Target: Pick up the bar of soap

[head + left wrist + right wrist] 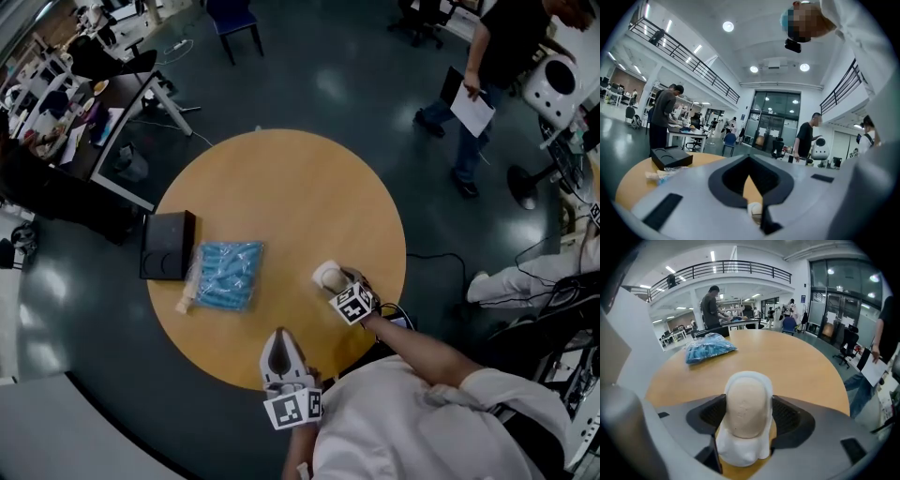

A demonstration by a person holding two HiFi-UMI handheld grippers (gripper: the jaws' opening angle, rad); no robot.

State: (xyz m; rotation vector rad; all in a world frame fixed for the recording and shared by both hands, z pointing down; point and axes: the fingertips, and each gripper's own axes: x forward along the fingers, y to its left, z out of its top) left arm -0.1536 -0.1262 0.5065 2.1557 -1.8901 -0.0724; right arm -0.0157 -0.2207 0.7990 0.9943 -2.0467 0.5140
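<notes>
Bar of soap (743, 401) – beige, rounded, on white tray (739, 451) – inside spread right gripper (750, 414); left gripper (749, 159) closed

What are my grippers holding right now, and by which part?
Nothing. The soap bar rests on the table between the right gripper's open jaws, which flank its sides; the left gripper is shut, empty.

Left gripper (279, 337) jaws together; right gripper (334, 280) jaws apart, seemingly not pressing.
</notes>
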